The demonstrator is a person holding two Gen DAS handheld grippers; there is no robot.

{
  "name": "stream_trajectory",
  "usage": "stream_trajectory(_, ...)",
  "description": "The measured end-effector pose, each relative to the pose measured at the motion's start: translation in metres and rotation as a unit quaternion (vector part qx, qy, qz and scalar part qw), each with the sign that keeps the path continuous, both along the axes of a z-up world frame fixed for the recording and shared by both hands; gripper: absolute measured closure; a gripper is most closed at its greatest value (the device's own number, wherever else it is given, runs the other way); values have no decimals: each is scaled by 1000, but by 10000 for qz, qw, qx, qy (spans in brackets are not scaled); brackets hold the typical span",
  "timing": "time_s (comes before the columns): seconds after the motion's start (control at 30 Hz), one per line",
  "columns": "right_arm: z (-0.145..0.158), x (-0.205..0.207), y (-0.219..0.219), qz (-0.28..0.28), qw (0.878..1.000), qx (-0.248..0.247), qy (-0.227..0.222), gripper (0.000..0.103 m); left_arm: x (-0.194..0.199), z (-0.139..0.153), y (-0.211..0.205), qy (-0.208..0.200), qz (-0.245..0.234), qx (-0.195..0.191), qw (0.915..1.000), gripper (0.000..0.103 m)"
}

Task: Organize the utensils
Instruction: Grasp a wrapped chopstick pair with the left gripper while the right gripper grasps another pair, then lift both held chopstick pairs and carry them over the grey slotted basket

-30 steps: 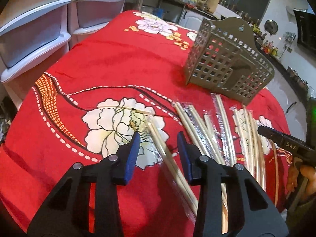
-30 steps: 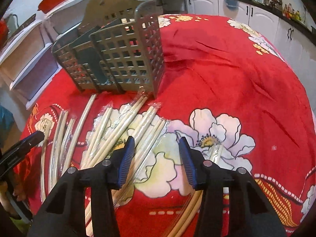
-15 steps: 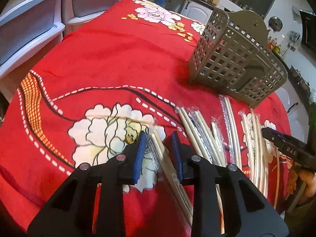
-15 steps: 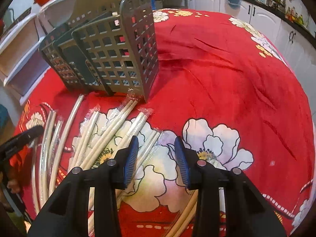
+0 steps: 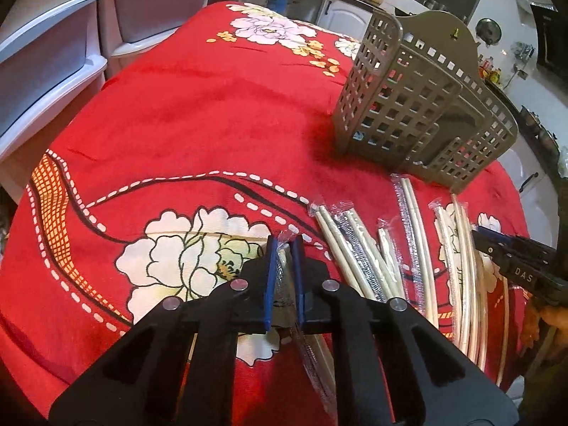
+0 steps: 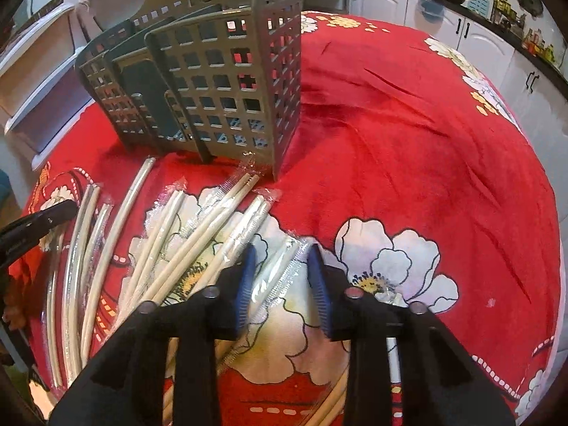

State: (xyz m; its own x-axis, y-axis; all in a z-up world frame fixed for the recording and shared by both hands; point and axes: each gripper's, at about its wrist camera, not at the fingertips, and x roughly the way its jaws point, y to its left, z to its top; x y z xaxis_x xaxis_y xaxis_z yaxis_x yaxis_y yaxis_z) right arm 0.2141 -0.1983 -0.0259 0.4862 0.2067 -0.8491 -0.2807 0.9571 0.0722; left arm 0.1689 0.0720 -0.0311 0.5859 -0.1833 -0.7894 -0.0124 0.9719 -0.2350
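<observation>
Nearby, holder (image 5: 422,106) beyond wrapped chopsticks (image 5: 355,248)

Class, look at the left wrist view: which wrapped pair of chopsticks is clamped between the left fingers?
The leftmost wrapped pair, apart from the others on the red cloth; its wrapper tip pokes out between the closed blue pads.

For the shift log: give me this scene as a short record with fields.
surface: red floral cloth
holder: grey lattice utensil basket, upright, no chopsticks seen inside
items: wrapped chopstick pairs lying loose in front of the basket
left gripper: jaws shut on one wrapped pair
right gripper: jaws closing around another wrapped pair, not yet pressing
</observation>
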Motion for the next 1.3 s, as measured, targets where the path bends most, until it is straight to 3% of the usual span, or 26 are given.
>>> stream_trajectory(0.13,2,7,-8,-69,9996,253,43,89,2,9,-1,-107,-60,-76,9999,100)
stream_trajectory(0.37,15,16,-27,-121,9947,1017,28,94,4,33,7,-304,-42,-182,9994,102)
stream_trajectory(0.4,19,16,-28,-111,9937,1114,-26,99,5,38,8,-353,-27,-200,9992,102)
stream_trajectory(0.73,64,8,-35,184,9821,1791,-554,99,0,81,14,-808,75,-238,9964,102)
stream_trajectory(1.3,152,-17,-36,741,9560,2292,-1674,99,-8,159,-6,-1644,-256,-354,9854,102)
